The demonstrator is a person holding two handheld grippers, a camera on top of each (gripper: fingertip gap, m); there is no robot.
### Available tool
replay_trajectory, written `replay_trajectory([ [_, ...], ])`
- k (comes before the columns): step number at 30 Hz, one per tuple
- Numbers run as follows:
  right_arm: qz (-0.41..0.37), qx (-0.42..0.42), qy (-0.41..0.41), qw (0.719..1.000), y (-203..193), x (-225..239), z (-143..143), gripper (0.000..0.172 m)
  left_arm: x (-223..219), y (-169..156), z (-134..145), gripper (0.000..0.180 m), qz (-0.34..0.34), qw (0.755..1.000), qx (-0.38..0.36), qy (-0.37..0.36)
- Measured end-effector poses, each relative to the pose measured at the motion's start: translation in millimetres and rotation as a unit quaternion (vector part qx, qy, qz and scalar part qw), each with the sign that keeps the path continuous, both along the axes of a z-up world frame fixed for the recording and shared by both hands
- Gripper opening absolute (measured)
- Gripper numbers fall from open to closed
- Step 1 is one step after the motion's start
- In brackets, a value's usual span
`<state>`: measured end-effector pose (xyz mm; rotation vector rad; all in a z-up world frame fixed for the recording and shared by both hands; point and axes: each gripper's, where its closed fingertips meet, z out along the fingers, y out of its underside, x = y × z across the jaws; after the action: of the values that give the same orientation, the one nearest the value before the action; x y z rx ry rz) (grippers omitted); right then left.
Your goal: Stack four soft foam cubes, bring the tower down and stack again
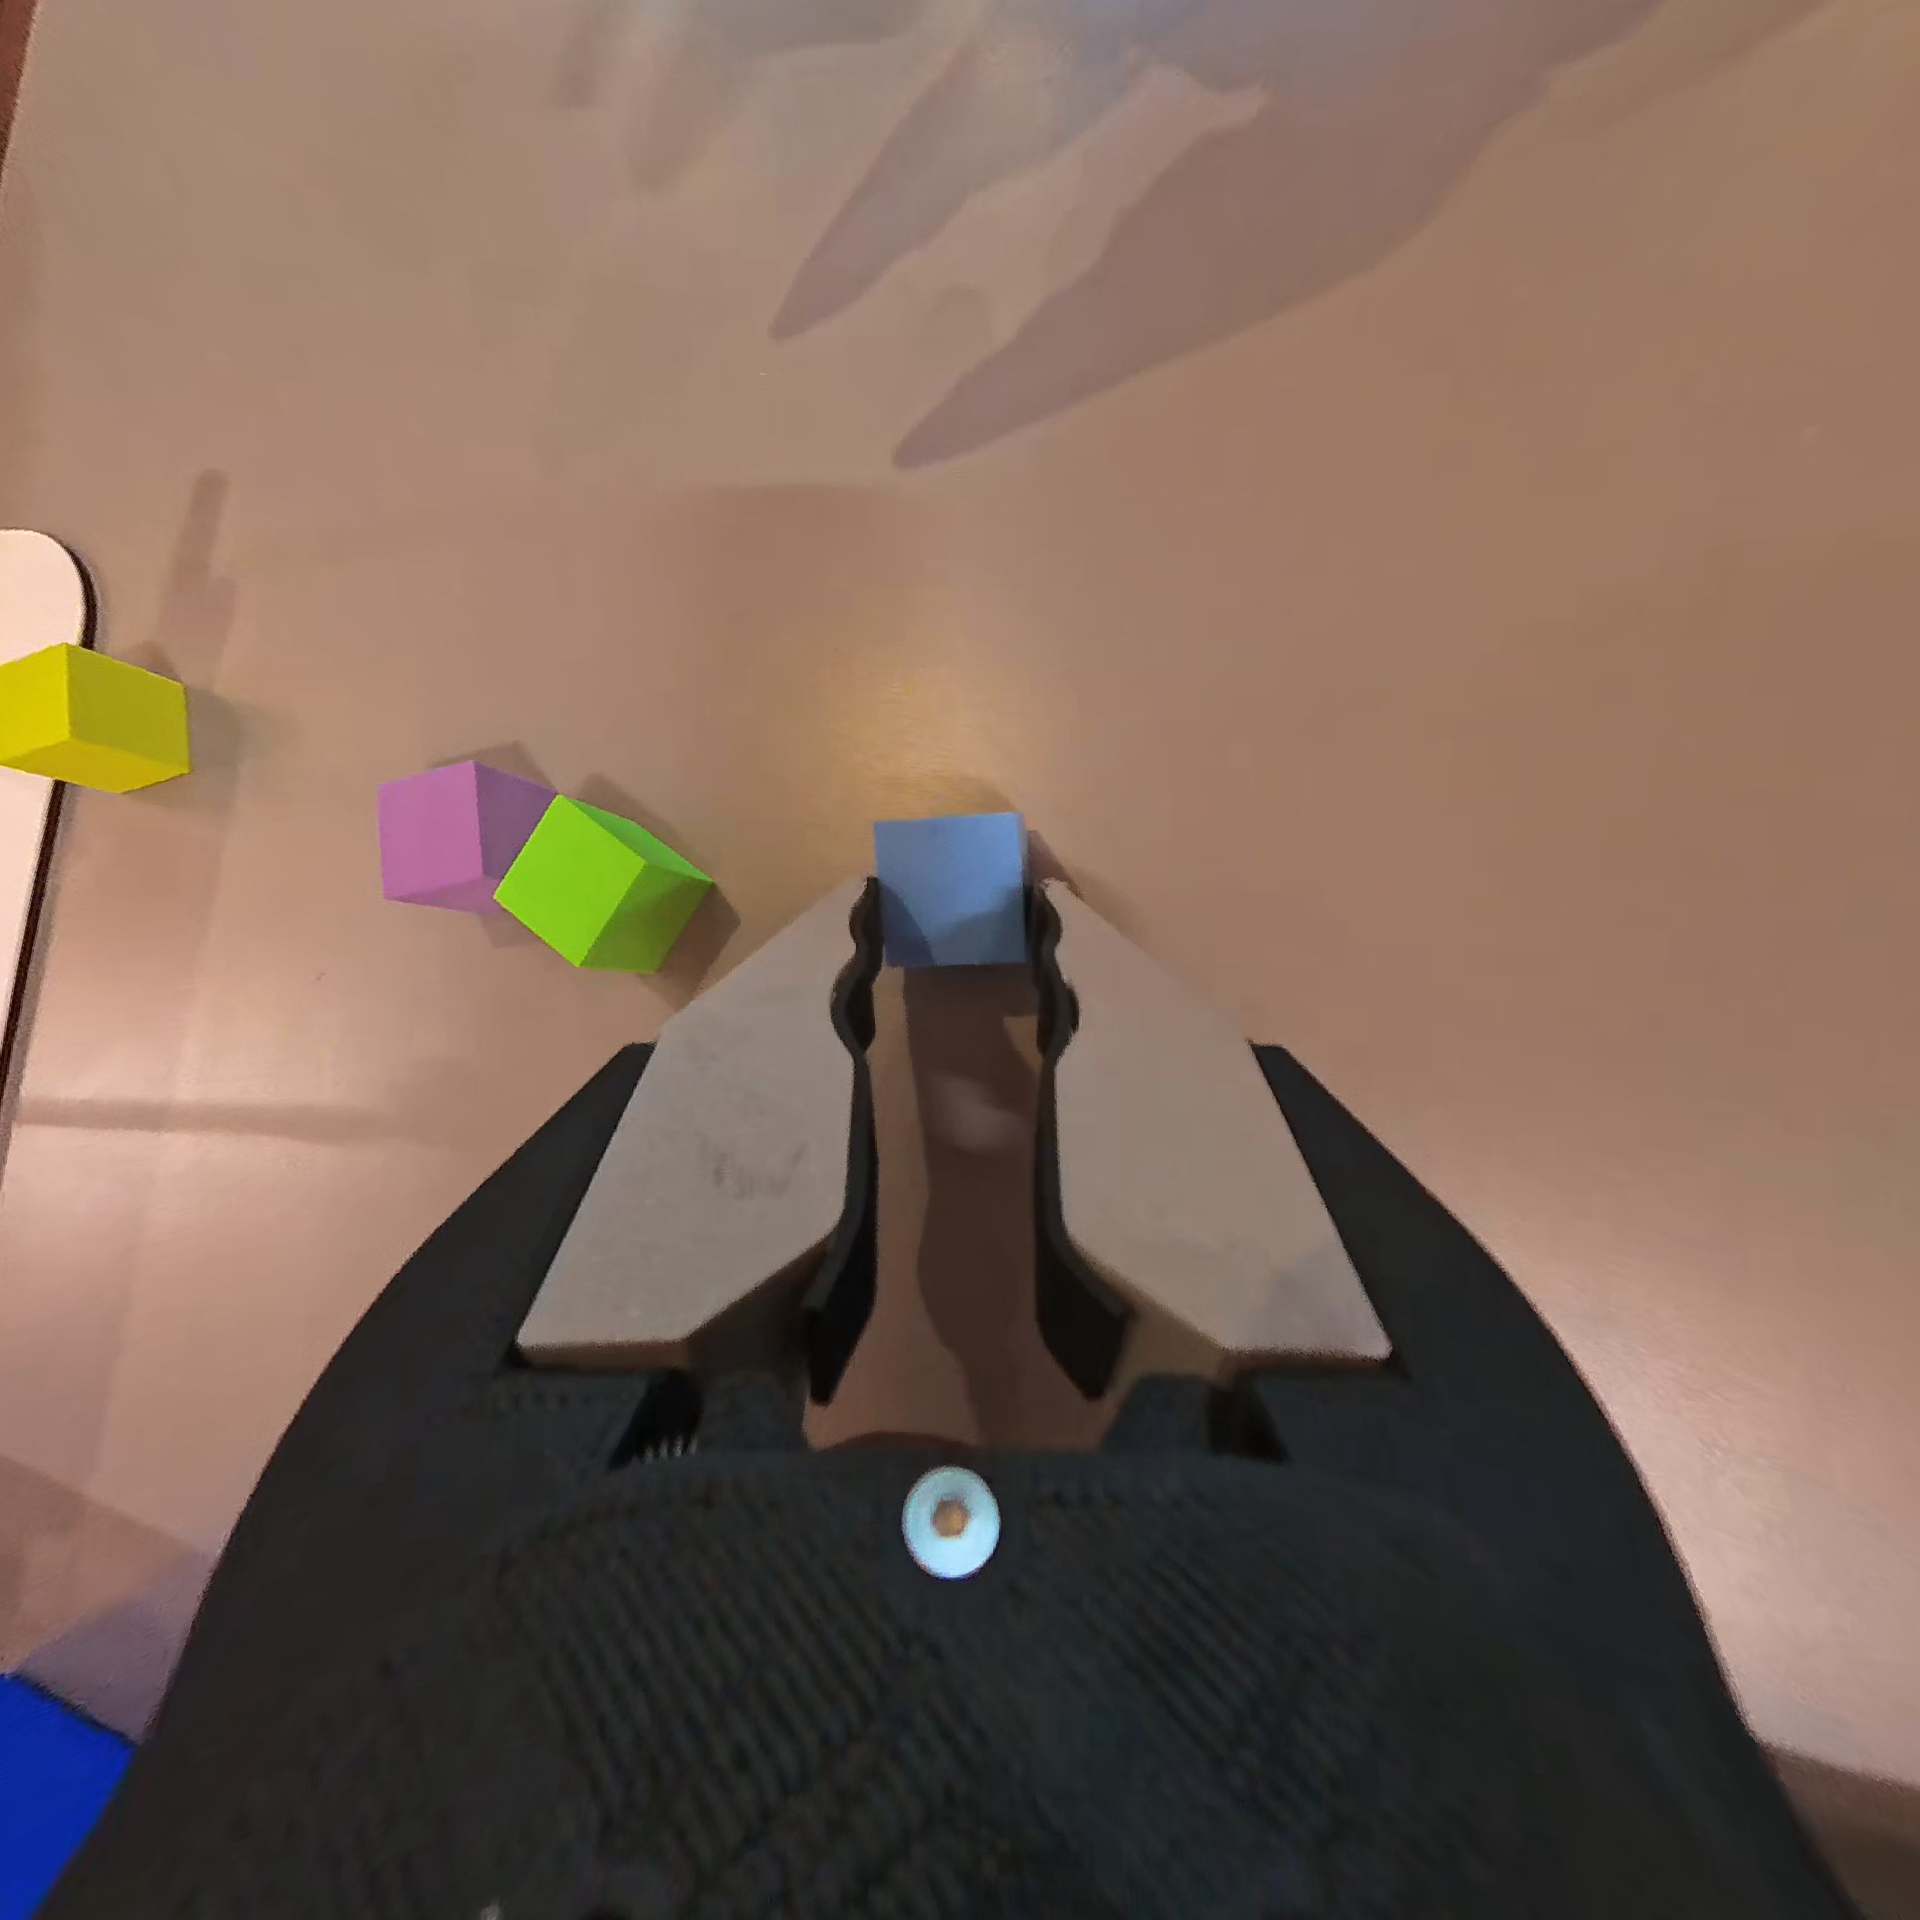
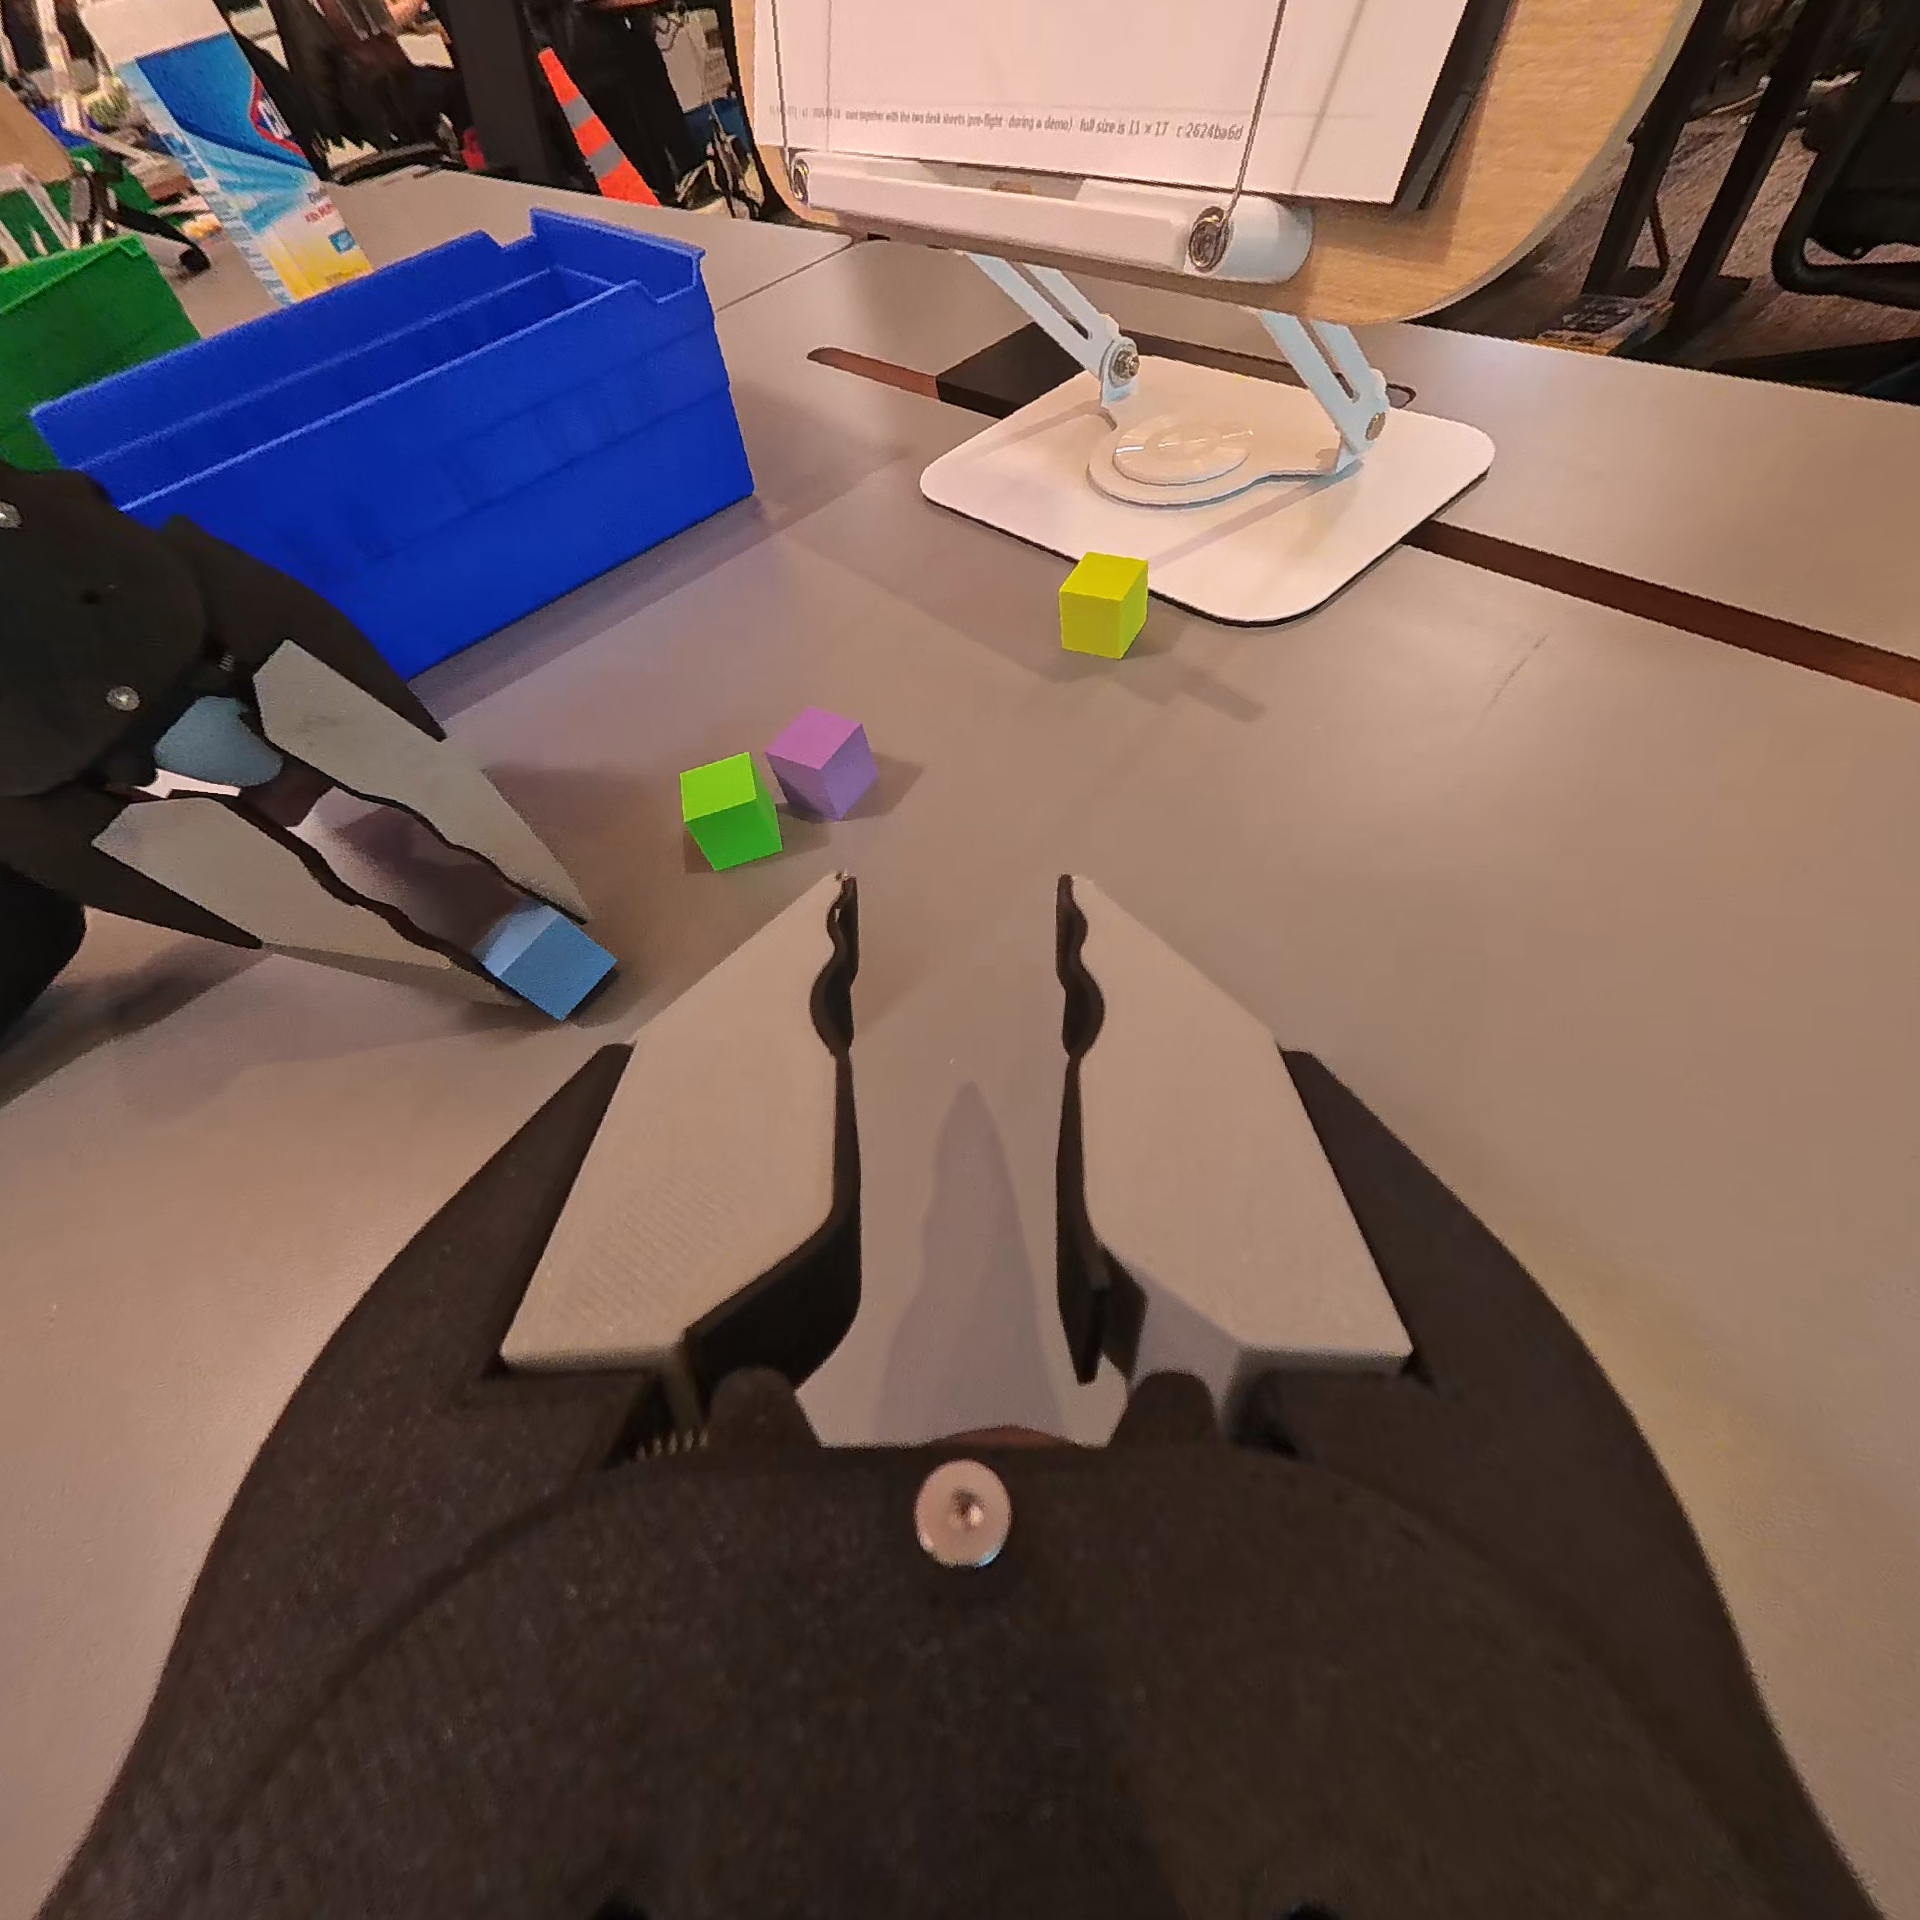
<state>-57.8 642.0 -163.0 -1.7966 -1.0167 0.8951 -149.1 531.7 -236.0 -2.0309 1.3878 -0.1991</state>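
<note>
My left gripper [image 1: 951,914] is shut on a light blue foam cube [image 1: 951,888], both pads pressed on its sides, low at the table. The right wrist view shows the same cube [image 2: 551,971] at the left gripper's tips [image 2: 525,961]. A green cube [image 1: 597,883] and a purple cube [image 1: 442,831] lie touching on the table to the left; they also show in the right wrist view as the green cube [image 2: 729,810] and the purple cube [image 2: 824,762]. A yellow cube [image 1: 94,717] [image 2: 1103,603] sits farther off. My right gripper [image 2: 956,904] is open and empty above the table.
A blue bin [image 2: 416,436] stands at the back left, with a green bin [image 2: 73,322] behind it. A white tablet stand [image 2: 1205,488] with a board sits at the back; the yellow cube lies at its base edge [image 1: 31,603]. My right fingertips sit around 15 centimetres from my left ones.
</note>
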Motion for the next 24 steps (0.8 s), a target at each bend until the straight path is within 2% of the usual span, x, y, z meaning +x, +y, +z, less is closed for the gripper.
replay_trajectory([
  [6,0.001,0.000,-0.004,1.000,-0.3,-0.7,-1.7,0.035,-0.3,1.6,-4.1,0.028,0.006,1.000,-0.002,0.007],
  [7,0.001,0.000,-0.003,1.000,-0.2,-0.6,-1.4,0.035,0.0,1.9,-4.8,0.031,0.008,1.000,-0.003,0.009],
  [8,0.001,0.000,-0.002,1.000,0.0,-0.5,-1.1,0.035,1.4,1.8,-3.9,0.040,0.009,1.000,-0.004,0.005],
  [11,0.000,0.000,-0.002,1.000,0.2,-0.3,-1.2,0.035,7.1,-2.0,4.6,0.047,0.008,0.999,-0.020,-0.030],
  [15,0.001,-0.001,-0.005,1.000,-0.1,-1.0,-3.0,0.036,5.0,3.8,22.0,0.048,0.026,0.997,-0.005,-0.072],
  [17,0.001,-0.001,-0.005,1.000,0.0,-1.2,-3.4,0.035,-2.5,15.7,29.7,0.047,0.062,0.994,0.014,-0.084],
  [20,0.000,-0.001,-0.005,1.000,0.3,-1.2,-3.7,0.035,-22.6,42.6,37.6,0.043,0.154,0.982,0.046,-0.101],
  [24,0.000,-0.003,-0.008,1.000,0.4,-1.9,-6.1,0.035,-34.8,61.5,33.7,0.042,0.237,0.962,0.039,-0.132],
])
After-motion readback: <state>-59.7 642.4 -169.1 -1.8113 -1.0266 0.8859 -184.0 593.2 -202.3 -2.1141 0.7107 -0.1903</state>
